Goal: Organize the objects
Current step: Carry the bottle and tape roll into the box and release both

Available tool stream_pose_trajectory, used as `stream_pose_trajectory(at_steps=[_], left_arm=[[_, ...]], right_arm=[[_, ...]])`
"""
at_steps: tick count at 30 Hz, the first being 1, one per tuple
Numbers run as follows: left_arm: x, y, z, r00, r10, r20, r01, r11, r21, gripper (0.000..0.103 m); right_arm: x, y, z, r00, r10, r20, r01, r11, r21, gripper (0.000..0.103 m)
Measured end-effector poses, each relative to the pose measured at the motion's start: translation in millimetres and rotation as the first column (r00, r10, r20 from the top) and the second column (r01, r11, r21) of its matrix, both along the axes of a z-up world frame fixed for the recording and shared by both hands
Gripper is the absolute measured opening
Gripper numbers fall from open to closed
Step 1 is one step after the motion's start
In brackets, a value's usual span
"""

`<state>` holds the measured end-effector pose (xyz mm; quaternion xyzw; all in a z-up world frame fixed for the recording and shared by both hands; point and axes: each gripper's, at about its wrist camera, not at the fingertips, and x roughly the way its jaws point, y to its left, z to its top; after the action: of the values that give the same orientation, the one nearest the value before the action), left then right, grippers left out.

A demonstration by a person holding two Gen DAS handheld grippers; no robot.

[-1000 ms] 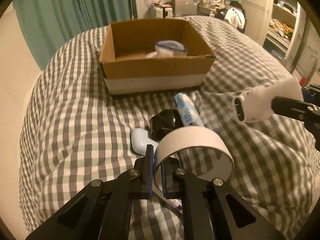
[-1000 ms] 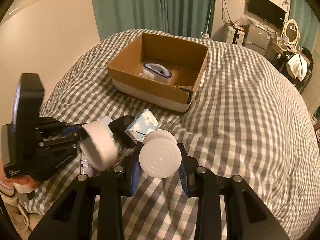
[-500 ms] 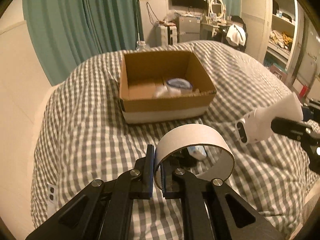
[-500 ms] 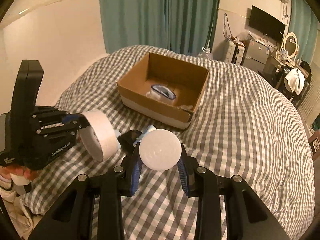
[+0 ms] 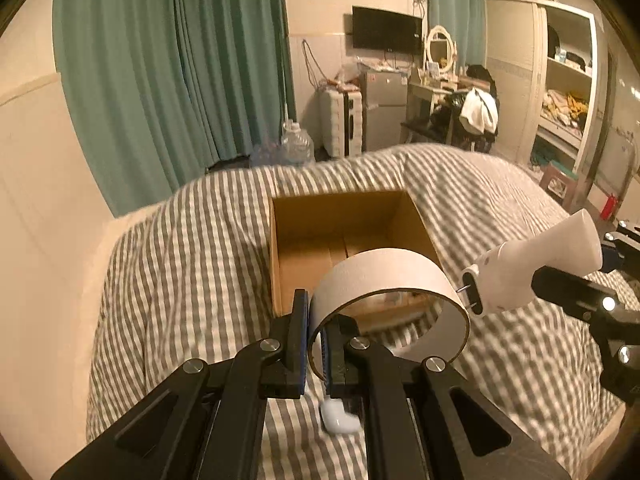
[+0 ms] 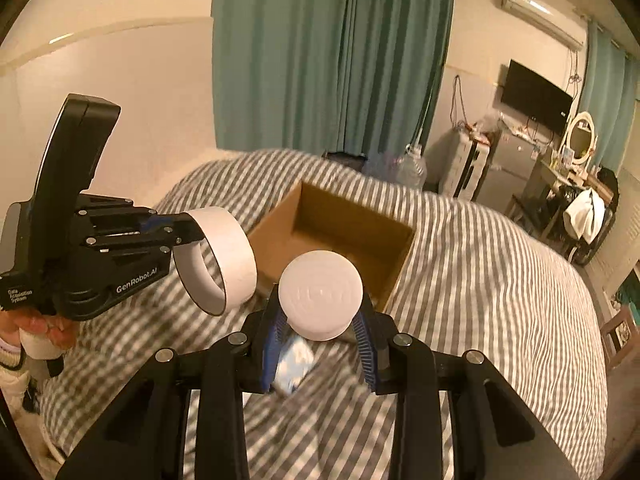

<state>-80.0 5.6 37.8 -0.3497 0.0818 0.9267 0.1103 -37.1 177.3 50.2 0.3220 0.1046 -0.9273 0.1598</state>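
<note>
My left gripper [image 5: 314, 320] is shut on the rim of a white tape roll [image 5: 384, 280], held in the air in front of the open cardboard box [image 5: 344, 216] on the checked bed. In the right wrist view the same roll [image 6: 228, 256] hangs at the left from that gripper [image 6: 188, 232]. My right gripper [image 6: 320, 332] is shut on a white bottle [image 6: 320, 292], whose round base faces the camera. From the left wrist view the bottle [image 5: 536, 272] shows side-on at the right, cap pointing left. The box [image 6: 352, 228] lies just beyond both.
A pale blue case [image 5: 338, 420] and a blue-white pack [image 6: 294, 362] lie on the bedcover [image 6: 480, 280] below the grippers. A person's hand [image 6: 36, 324] holds the left tool. Green curtains [image 5: 160, 80], a water jug [image 5: 296, 146] and furniture stand behind the bed.
Both grippers have risen with the tape roll and the bottle. The bed and box have dropped lower in view, and more of the room behind shows.
</note>
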Motion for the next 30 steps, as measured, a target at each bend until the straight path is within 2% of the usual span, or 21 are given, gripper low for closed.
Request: stream_pose_trajectory(at_steps=[7,14,19,30], left_arm=[[-45,1,11,1.000,0.014,-0.009,-0.014,1.000,0.012,0.006],[-103,9,-5,0.999,0.028,0.022,-0.028,1.000,0.003,0.006],[-139,14,-26,0.998,0.040,0.050,-0.039,0.999,-0.010,0.006],[-196,28,-69,0.994,0.036,0.101,-0.030,0.998,-0.058,0.006]], right_arm=[[-43,-3,16,1.000,-0.003,-0.022,0.003,1.000,-0.009,0.032],[-101,-4,16,1.000,-0.005,-0.012,0.005,1.000,-0.018,0.032],[-141,-6,1,1.000,-0.012,0.019,0.012,1.000,-0.015,0.032],[-228,1,-60,0.991,-0.038,0.126,0.038,0.999,0.003,0.032]])
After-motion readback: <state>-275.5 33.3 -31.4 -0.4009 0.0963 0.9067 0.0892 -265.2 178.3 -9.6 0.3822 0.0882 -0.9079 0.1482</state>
